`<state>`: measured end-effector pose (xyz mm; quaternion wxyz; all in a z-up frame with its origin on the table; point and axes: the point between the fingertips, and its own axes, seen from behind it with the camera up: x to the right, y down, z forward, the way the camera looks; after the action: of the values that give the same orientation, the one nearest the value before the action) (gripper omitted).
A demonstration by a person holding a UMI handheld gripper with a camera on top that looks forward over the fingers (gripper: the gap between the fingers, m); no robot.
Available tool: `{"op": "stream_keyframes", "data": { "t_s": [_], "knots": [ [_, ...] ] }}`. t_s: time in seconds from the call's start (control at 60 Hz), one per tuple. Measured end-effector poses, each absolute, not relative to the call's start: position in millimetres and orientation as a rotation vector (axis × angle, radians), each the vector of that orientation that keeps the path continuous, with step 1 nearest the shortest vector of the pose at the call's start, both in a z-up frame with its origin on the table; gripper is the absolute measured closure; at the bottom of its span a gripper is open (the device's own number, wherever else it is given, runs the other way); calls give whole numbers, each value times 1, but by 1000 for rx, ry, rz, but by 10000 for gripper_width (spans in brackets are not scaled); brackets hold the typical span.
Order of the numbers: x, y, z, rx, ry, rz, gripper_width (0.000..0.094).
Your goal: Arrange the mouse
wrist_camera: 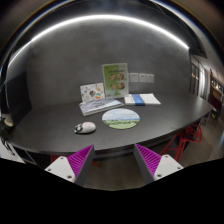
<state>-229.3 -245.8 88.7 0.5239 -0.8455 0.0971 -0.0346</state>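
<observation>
A small white mouse lies on the dark table, just left of a round green-and-white mouse mat. My gripper is open, with nothing between its fingers. Its magenta pads show at either side, well short of the mouse, which lies beyond the left finger.
Behind the mat stand an upright green-and-white leaflet and a stack of papers. A white and blue booklet lies to their right. Red chairs stand at the table's right end. A wall is behind the table.
</observation>
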Motion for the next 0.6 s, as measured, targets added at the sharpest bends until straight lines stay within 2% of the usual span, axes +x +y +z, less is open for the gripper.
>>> {"op": "stream_keyframes", "data": {
  "t_s": [0.15,0.317,0.483,0.6],
  "knots": [
    [-232,-220,82,-2018,130,-109,94],
    [-276,-150,33,-2053,-85,-29,91],
    [-298,-99,-2,-2060,-296,-54,96],
    [-301,-64,-1,-2049,-306,-34,98]
  ]
}}
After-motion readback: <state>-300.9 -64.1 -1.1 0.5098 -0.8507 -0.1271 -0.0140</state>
